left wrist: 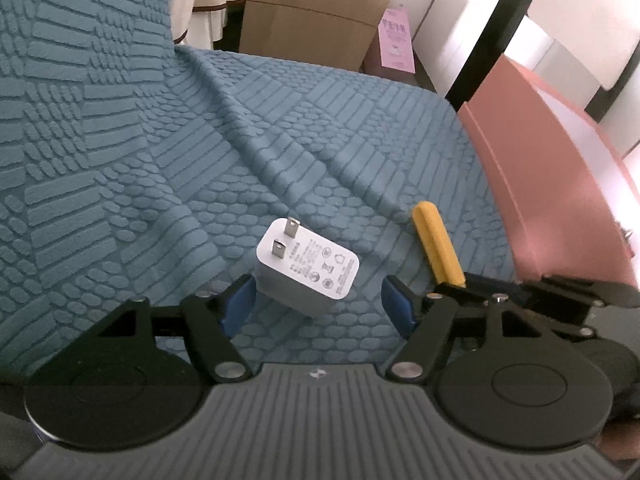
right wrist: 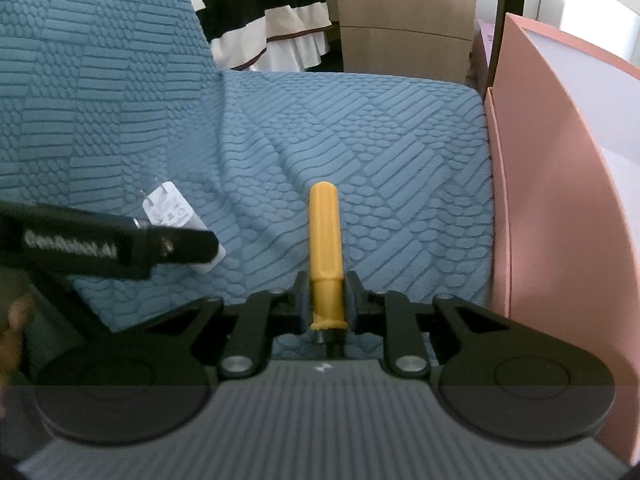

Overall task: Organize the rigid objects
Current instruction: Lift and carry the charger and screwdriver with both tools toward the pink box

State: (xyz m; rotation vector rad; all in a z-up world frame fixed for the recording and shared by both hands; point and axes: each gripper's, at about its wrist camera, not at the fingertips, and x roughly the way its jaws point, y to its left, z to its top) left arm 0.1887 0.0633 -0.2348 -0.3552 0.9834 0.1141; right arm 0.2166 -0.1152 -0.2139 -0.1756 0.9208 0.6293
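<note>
Your right gripper (right wrist: 325,300) pinches the yellow handle (right wrist: 326,240) above the blue seat cover (right wrist: 360,152). Your left gripper (left wrist: 316,300) is spread around the white charger (left wrist: 306,268), which lies on the cover.

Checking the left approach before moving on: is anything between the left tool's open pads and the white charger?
Nothing visible. The charger lies on the blue cover between the left tool pads, one pad at its side, the other apart. The yellow handle lies off to the right, held by the right tool.
</note>
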